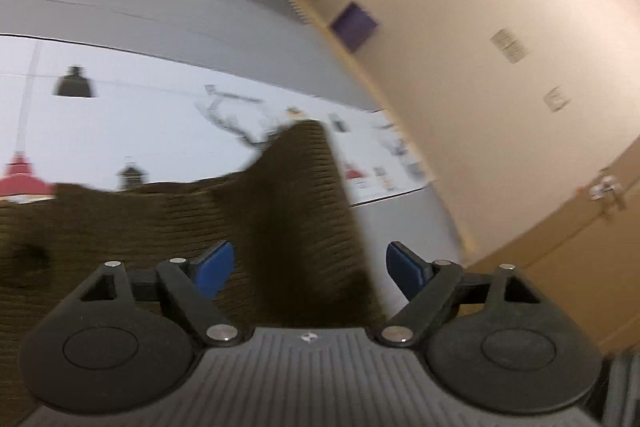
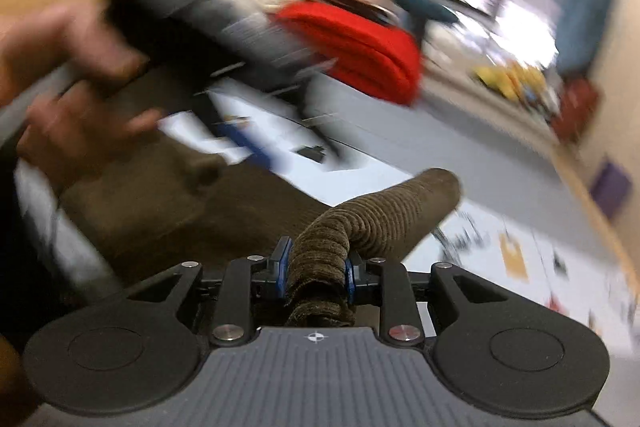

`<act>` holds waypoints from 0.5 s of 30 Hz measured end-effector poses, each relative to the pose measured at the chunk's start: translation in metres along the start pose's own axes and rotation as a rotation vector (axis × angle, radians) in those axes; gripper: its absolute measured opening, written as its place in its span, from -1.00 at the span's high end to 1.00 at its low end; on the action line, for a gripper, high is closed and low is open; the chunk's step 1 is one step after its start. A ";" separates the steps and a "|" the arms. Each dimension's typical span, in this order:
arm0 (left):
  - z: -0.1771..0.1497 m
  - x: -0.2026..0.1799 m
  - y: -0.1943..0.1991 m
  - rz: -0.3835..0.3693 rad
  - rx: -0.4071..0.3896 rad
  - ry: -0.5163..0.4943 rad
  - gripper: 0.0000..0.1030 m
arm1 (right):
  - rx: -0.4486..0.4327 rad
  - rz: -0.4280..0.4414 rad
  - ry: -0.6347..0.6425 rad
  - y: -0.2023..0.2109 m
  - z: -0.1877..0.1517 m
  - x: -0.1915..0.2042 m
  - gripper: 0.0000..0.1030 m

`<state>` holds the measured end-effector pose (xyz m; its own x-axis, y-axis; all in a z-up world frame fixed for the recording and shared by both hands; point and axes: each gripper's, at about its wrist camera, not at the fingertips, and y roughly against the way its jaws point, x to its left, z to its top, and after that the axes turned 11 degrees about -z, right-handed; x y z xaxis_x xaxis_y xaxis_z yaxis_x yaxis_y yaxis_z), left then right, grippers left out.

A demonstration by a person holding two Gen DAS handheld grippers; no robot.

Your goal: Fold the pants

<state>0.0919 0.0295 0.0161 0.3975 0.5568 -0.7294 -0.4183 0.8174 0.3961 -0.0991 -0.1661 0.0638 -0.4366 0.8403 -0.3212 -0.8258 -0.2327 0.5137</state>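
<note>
Right gripper (image 2: 316,277): blue pads clamped on a bunched roll of the brown corduroy pants (image 2: 384,215); fabric pinched tight between them, the roll running forward and away from the fingers. Rest of the pants spread over the printed white sheet (image 2: 520,259) covering the near part of the grey tabletop (image 2: 400,131).

Left gripper (image 1: 310,267): jaws wide, nothing held, hovering over the pants (image 1: 288,211), a raised ridge of cloth passing between the fingers.

Red folded garment (image 2: 360,47) toward the tabletop's far edge. Left hand (image 2: 68,95) blurred, gripping its tool
</note>
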 end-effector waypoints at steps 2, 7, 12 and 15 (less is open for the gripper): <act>0.001 -0.004 -0.008 0.003 0.013 0.006 -0.74 | -0.036 0.025 0.073 0.002 0.003 0.015 0.49; 0.000 -0.007 -0.028 0.207 0.097 -0.072 -0.08 | -0.085 0.084 0.153 0.003 0.012 0.039 0.49; 0.001 0.016 -0.016 0.348 0.138 -0.041 0.62 | -0.063 0.115 0.129 -0.003 0.025 0.047 0.47; -0.001 0.018 0.008 0.405 0.137 -0.062 0.62 | -0.034 0.210 0.040 -0.008 0.039 0.039 0.29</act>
<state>0.0951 0.0458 0.0055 0.2735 0.8411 -0.4667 -0.4403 0.5408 0.7167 -0.0958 -0.1122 0.0780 -0.6135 0.7517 -0.2418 -0.7267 -0.4177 0.5454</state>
